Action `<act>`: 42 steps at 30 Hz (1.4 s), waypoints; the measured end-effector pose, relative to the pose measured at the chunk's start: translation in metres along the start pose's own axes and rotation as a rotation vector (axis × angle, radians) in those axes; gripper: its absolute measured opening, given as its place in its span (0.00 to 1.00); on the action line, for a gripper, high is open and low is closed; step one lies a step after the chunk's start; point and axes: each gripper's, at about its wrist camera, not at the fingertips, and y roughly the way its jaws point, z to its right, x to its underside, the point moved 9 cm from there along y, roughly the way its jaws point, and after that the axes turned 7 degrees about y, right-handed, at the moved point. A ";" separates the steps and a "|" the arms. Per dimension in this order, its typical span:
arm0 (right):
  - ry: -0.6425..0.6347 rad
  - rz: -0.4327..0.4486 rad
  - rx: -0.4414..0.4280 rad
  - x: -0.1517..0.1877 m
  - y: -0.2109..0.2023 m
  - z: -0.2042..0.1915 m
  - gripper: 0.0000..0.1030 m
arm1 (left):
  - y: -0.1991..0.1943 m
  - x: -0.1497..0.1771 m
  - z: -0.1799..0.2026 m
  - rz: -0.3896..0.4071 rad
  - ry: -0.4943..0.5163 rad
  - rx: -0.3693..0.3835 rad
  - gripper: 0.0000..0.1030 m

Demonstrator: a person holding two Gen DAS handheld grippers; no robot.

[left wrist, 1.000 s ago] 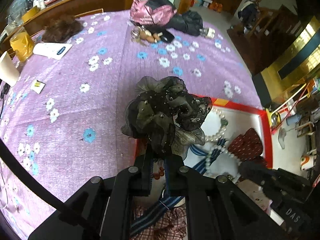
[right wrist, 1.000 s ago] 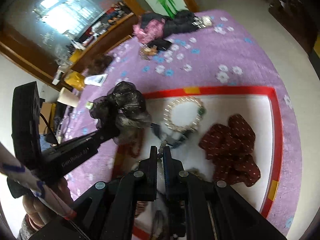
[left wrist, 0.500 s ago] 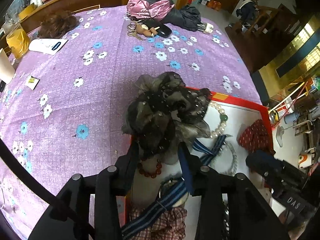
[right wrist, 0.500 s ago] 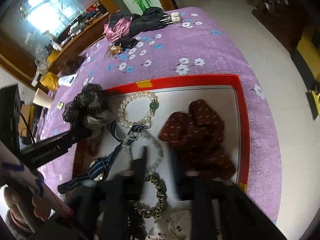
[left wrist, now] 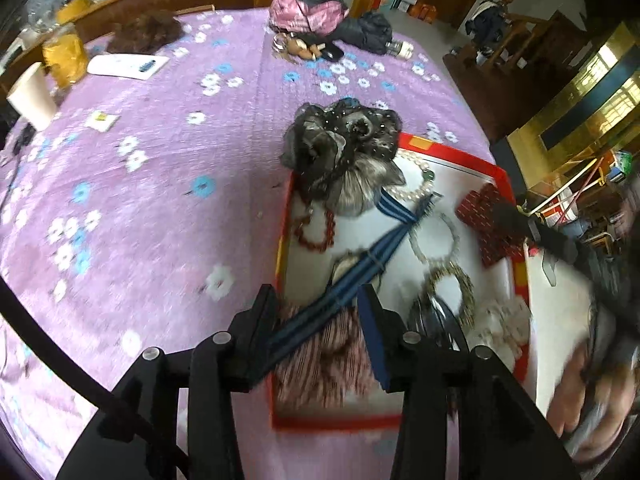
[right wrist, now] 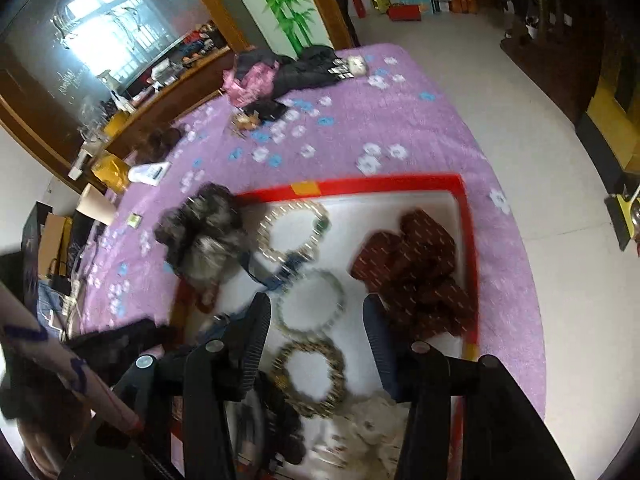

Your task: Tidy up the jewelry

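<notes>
Fingers of left gripper (left wrist: pixel 318 320) spread wide, nothing held; navy striped ribbon (left wrist: pixel 344 280) seen passing between them, contact not determinable. Right gripper (right wrist: pixel 318 328) likewise spread, empty, above pale bead bracelet (right wrist: pixel 311 303). Black-grey ruffled fabric scrunchie (left wrist: pixel 344 160) lying on far-left corner of red-rimmed white tray (left wrist: pixel 452 154), straight ahead of left fingers; left gripper judged nearer.

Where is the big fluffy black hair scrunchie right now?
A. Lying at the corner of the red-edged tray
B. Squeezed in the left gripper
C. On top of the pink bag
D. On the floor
A: the fluffy black mesh hair scrunchie lies at the far corner of the red-edged white tray, over its rim, and the left gripper is open and holds nothing.
</notes>
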 end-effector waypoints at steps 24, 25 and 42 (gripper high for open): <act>-0.213 -0.150 0.276 -0.013 0.101 -0.055 0.33 | -0.059 0.076 -0.076 0.096 -0.190 -0.060 0.46; -0.222 -0.155 0.281 -0.012 0.101 -0.054 0.33 | -0.059 0.076 -0.076 0.097 -0.189 -0.061 0.46; -0.257 -0.111 0.078 0.059 0.042 -0.110 0.48 | -0.102 0.060 -0.095 0.256 -0.139 -0.230 0.67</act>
